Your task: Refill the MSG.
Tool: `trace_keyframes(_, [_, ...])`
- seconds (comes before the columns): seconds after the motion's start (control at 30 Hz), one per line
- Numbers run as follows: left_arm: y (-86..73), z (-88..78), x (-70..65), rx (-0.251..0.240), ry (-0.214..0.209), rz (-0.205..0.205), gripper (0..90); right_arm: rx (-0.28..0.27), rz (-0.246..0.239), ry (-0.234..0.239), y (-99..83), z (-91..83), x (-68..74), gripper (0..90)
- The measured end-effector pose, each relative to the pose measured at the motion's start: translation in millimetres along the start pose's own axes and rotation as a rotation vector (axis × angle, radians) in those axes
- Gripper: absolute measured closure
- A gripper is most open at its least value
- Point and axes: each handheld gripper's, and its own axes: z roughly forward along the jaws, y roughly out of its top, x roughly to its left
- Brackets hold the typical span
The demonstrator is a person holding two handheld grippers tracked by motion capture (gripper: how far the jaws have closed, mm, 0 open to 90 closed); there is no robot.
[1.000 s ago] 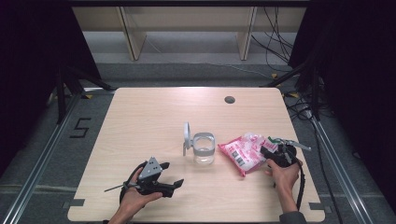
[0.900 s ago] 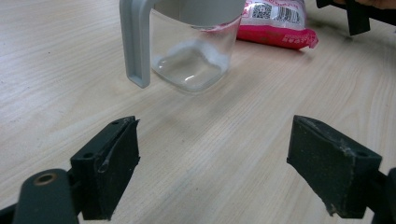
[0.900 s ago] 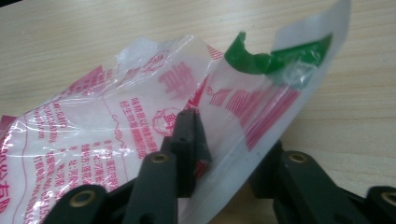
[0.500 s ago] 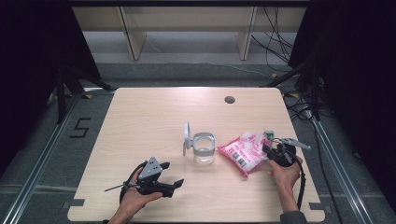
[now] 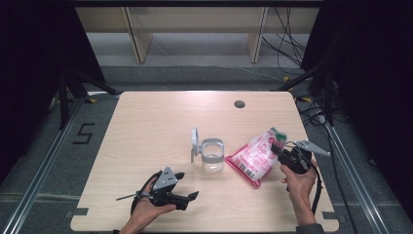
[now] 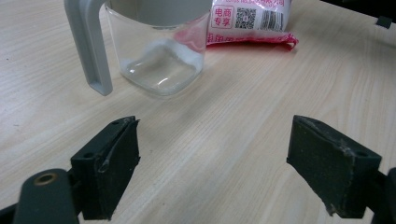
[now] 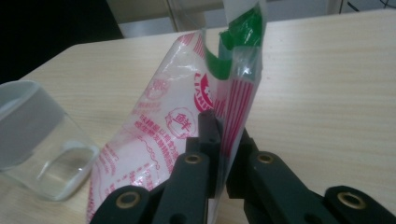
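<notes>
The right gripper has just clamped its jaws on the top edge of the pink bag and tipped that end up off the desk near its right edge, so a pour into the clear jar at the desk's middle looks likely next. The left gripper waits with jaws spread by the near edge. Dark curtains flank the pale wooden desk.
</notes>
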Motion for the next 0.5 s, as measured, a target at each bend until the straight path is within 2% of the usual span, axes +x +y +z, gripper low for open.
trace_keyframes(0.03, [0.3,0.6,-1.5,0.003,-0.004,-0.008,16.0,0.000,-0.020,-0.006,1.8,-1.6,2.1,88.9])
trace_keyframes(0.07, [0.5,1.9,-2.7,0.002,-0.003,-0.008,16.0,0.013,0.020,0.003,3.2,-5.0,8.7,88.9])
trace_keyframes(0.1, [0.4,4.1,-4.6,0.002,-0.010,-0.012,16.0,-0.003,-0.015,0.018,5.0,-5.2,9.1,88.9])
trace_keyframes(0.17, [0.4,9.5,-9.2,0.015,-0.023,0.001,16.0,0.004,-0.013,0.022,7.1,-7.9,15.8,89.0])
trace_keyframes(0.23, [0.8,15.8,-15.9,0.018,-0.041,0.010,16.1,-0.021,-0.028,0.034,9.2,-9.7,20.4,89.1])
trace_keyframes(0.27, [1.7,18.3,-19.0,0.029,-0.041,0.021,16.2,-0.011,-0.009,0.052,11.2,-13.5,24.7,89.1])
trace_keyframes(0.3, [2.4,21.4,-21.6,0.031,-0.041,0.031,16.3,-0.031,-0.047,0.068,13.0,-14.0,24.8,89.2])
trace_keyframes(0.33, [3.6,24.5,-25.0,0.033,-0.060,0.027,16.5,-0.027,-0.061,0.065,15.1,-16.5,27.3,89.2])
trace_keyframes(0.37, [4.1,28.0,-27.8,0.024,-0.065,0.031,17.1,-0.030,-0.048,0.072,15.9,-18.0,32.0,89.4])
trace_keyframes(0.43, [6.5,32.7,-31.3,0.032,-0.072,0.043,17.2,-0.039,-0.087,0.088,18.1,-18.6,34.6,89.5])
trace_keyframes(0.47, [7.3,34.8,-32.9,0.031,-0.079,0.043,17.2,-0.043,-0.065,0.087,18.1,-19.8,39.7,89.7])
trace_keyframes(0.5, [8.3,36.2,-34.1,0.037,-0.077,0.049,17.3,-0.042,-0.079,0.105,20.3,-21.9,40.8,90.0])
